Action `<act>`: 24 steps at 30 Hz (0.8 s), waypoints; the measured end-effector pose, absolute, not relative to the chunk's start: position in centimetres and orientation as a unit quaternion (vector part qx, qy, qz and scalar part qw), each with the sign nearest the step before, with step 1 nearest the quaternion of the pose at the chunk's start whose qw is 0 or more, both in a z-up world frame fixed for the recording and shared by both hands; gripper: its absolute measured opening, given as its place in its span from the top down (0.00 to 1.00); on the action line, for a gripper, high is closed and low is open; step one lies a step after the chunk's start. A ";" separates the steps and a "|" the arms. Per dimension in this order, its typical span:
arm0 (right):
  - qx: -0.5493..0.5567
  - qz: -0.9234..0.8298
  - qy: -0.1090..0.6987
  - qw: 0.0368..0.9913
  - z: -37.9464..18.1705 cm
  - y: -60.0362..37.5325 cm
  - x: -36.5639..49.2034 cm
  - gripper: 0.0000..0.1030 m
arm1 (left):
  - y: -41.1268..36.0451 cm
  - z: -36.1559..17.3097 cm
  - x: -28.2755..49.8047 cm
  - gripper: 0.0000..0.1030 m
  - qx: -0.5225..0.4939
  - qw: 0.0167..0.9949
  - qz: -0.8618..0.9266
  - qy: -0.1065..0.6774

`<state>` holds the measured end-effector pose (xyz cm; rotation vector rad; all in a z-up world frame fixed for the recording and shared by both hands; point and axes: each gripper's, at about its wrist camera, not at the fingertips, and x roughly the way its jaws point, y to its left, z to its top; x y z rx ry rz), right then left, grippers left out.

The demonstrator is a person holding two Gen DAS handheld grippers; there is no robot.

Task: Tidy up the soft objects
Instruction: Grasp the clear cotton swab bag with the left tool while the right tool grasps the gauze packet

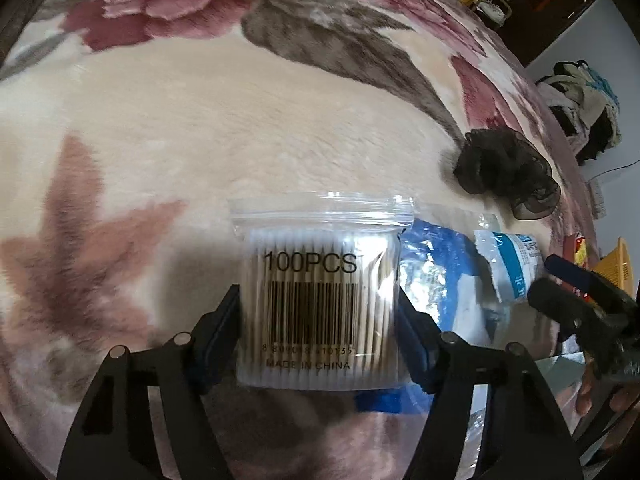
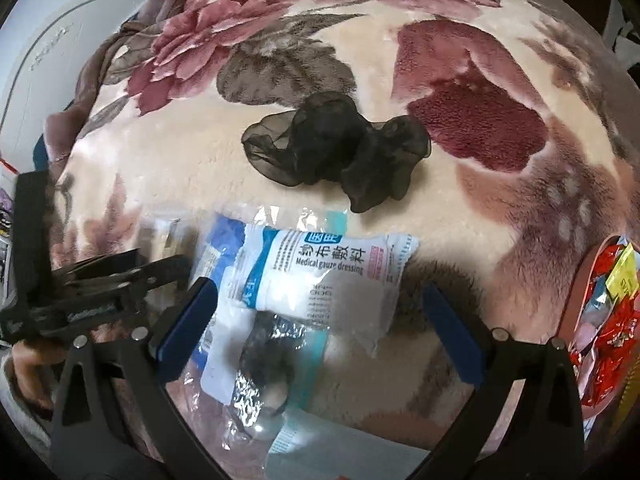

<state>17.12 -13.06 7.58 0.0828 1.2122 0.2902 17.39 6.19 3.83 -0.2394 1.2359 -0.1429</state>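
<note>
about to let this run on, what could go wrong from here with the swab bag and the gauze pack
1. The left gripper pinches the cotton swab bag only by its sides; the slick plastic could slip or buckle.
2. The blue packet lies tucked against that bag and may get dragged along.
3. The right gripper stands open over the medical gauze dressing pack, which rests on other wrappers; closing could catch those too.

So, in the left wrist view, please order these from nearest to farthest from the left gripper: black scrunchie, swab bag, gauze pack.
1. swab bag: between the fingers of the left gripper.
2. gauze pack: to the right, lying on the blue bag.
3. black scrunchie: farther up and right, on the blanket.
</note>
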 end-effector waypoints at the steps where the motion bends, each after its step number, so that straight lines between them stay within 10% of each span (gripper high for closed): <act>1: 0.032 0.131 0.569 0.811 7.4 -12.8 17.3 0.00 | 6.3 3.9 17.3 0.30 -0.110 0.807 -0.065 0.577; 9: -0.004 0.124 0.585 0.801 5.6 -11.5 18.6 0.01 | 7.4 2.6 17.0 0.30 -0.116 0.797 -0.064 0.589; 15: 0.012 0.111 0.590 0.800 5.5 -11.8 17.9 0.30 | 7.6 3.1 16.7 0.30 -0.119 0.799 -0.062 0.586; 24: 0.055 0.101 0.536 0.836 9.7 -13.4 14.8 0.31 | 7.3 5.6 14.8 0.30 -0.116 0.809 -0.062 0.573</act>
